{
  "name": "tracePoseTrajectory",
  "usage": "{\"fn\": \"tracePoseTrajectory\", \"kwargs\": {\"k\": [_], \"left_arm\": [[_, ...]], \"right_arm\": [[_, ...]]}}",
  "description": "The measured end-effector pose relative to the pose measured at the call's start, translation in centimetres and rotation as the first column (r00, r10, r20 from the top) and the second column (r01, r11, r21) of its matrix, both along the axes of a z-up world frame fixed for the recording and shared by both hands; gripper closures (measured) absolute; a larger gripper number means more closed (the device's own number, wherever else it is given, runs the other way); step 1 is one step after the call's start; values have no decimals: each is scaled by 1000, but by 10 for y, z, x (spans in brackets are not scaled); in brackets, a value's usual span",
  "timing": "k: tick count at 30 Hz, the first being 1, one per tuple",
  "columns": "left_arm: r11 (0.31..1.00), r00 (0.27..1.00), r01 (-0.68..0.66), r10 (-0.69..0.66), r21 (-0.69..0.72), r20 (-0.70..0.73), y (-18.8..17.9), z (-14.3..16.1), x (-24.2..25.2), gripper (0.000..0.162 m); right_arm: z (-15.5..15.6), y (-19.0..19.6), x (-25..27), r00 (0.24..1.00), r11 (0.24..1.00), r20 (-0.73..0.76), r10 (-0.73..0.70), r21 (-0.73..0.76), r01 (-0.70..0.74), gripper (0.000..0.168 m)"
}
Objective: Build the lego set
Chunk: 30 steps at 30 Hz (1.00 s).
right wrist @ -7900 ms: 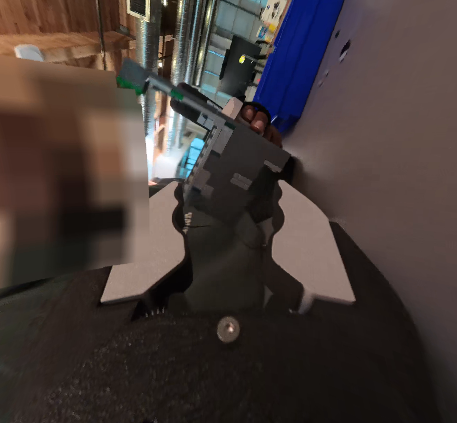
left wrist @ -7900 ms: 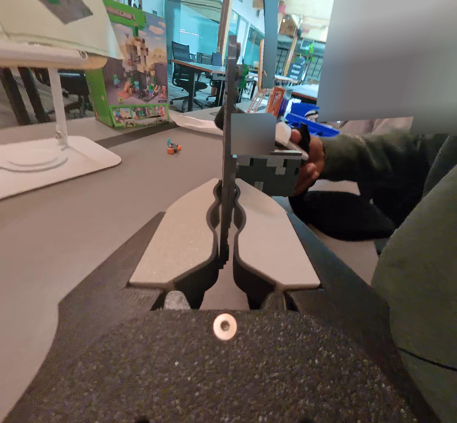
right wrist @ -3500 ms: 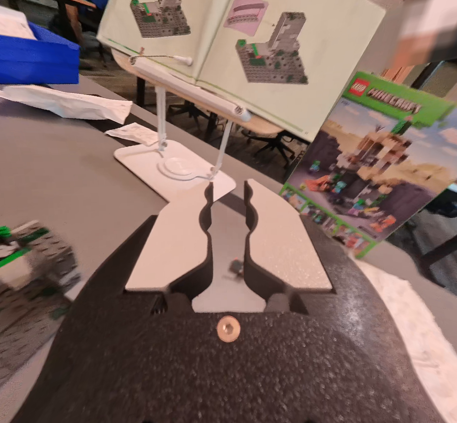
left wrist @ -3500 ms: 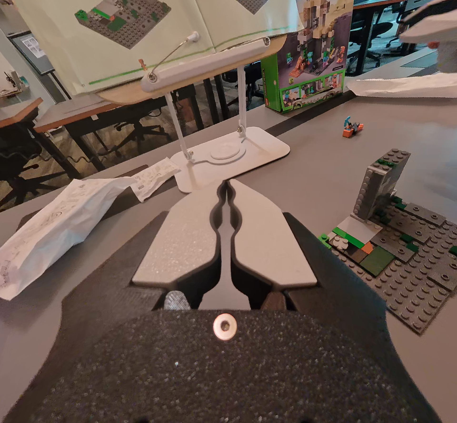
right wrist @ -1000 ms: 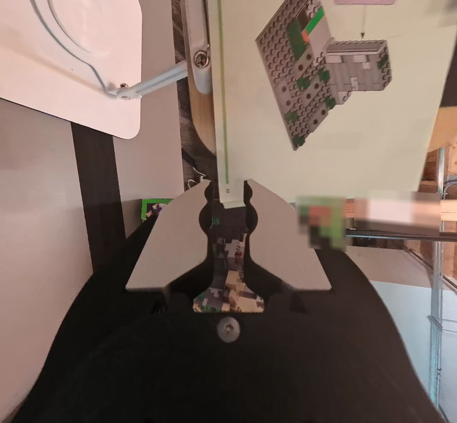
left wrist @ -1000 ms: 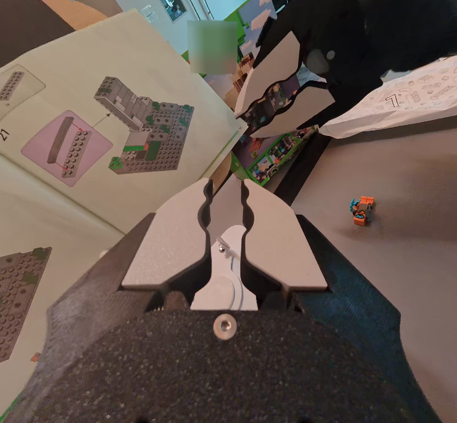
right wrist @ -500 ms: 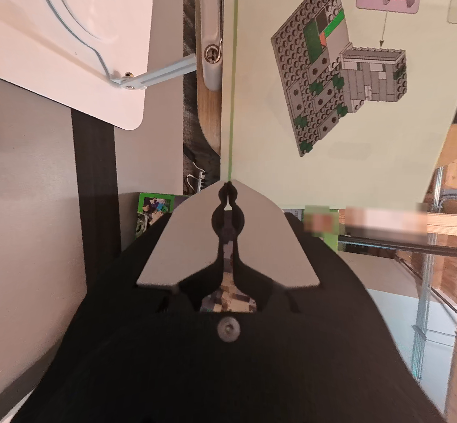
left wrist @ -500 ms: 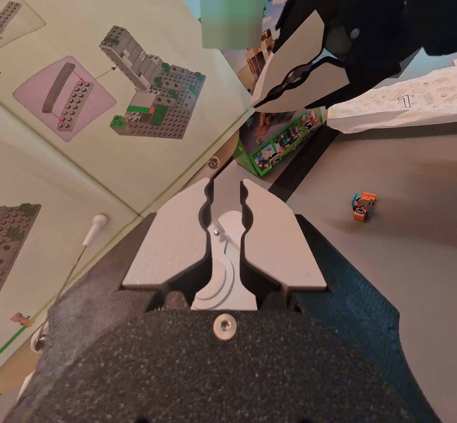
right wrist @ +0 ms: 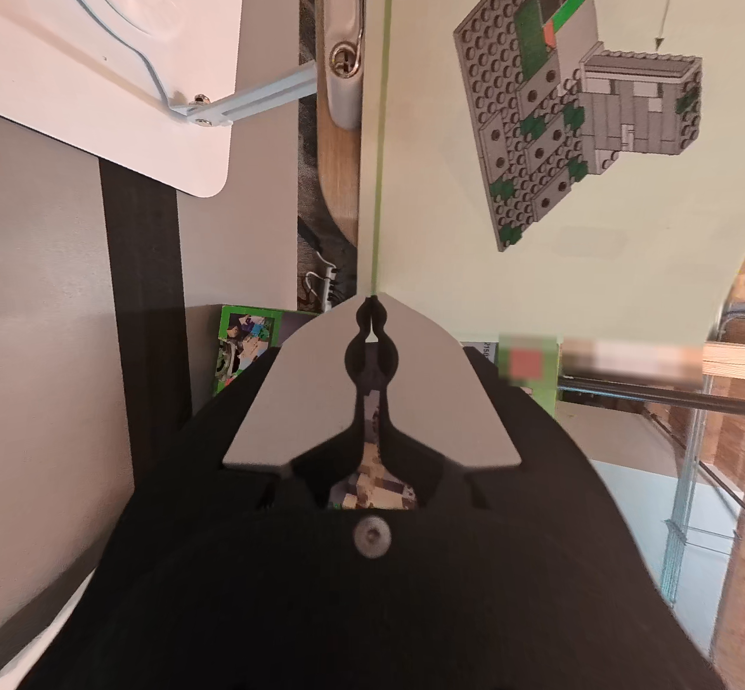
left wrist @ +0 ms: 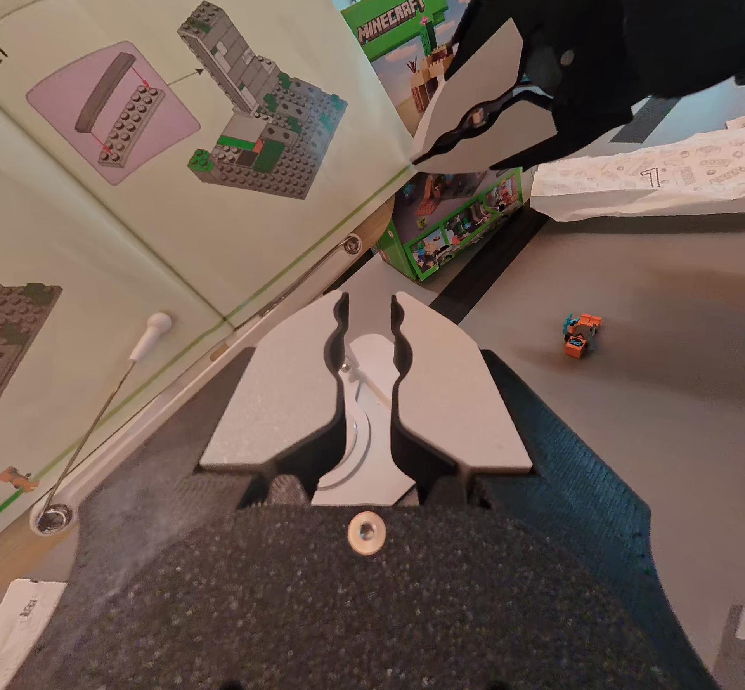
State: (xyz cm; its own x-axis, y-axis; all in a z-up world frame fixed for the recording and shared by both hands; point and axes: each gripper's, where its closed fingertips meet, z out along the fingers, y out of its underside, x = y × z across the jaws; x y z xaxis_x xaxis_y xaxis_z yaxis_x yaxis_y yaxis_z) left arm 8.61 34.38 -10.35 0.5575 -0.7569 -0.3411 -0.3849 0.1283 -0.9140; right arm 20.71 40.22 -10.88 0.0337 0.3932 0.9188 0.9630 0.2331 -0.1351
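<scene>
The open instruction booklet (left wrist: 250,203) stands on a reading stand and shows a grey studded build with green bits. It fills the upper right of the right wrist view (right wrist: 443,227). My right gripper (right wrist: 371,299) is shut on the lower outer corner of the booklet's right page. It shows in the left wrist view (left wrist: 416,160) at that corner. My left gripper (left wrist: 369,301) is open and empty, low in front of the stand, a little below the booklet. No loose build or brick is held.
The stand's white base (right wrist: 100,45) and metal page clip (left wrist: 318,263) sit under the booklet. A green set box (left wrist: 443,235) stands behind it. A small orange figure (left wrist: 580,334) lies on the grey table. A white numbered paper bag (left wrist: 645,182) lies at the back right. The left gripper's tips are roughly 15 centimeters from the right gripper's. The small orange figure (left wrist: 580,334) is about 20 centimeters from both grippers' fingertips.
My right gripper was open around the page corner a second ago and has closed on it. Both grippers held the grey build 7.9 s ago and are off it now. My left gripper edged closer to the stand.
</scene>
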Motion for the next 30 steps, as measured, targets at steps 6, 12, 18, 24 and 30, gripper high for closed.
{"fn": "tracePoseTrajectory", "kwargs": {"k": [6, 12, 18, 24, 30], "left_arm": [[1000, 1000, 1, -1, -7, 11, -1, 0, -1, 143], [1000, 1000, 1, -1, -9, 11, -2, -1, -3, 143], [1000, 1000, -4, 4, -14, 9, 0, -3, -7, 143], [999, 1000, -1, 2, -33, 20, 0, -7, -8, 143], [999, 1000, 0, 1, -34, 18, -1, -9, -7, 143]], "right_arm": [[12, -5, -3, 999, 1000, -54, 6, -13, -7, 168], [-8, -1, -3, 1000, 1000, -10, 5, 7, -5, 148], [-2, 6, -2, 1000, 997, 11, -3, 71, 2, 168], [1, 3, -1, 1000, 997, 14, 3, 71, -4, 168], [-5, 4, 1, 1000, 994, 21, -16, 106, 14, 148]]}}
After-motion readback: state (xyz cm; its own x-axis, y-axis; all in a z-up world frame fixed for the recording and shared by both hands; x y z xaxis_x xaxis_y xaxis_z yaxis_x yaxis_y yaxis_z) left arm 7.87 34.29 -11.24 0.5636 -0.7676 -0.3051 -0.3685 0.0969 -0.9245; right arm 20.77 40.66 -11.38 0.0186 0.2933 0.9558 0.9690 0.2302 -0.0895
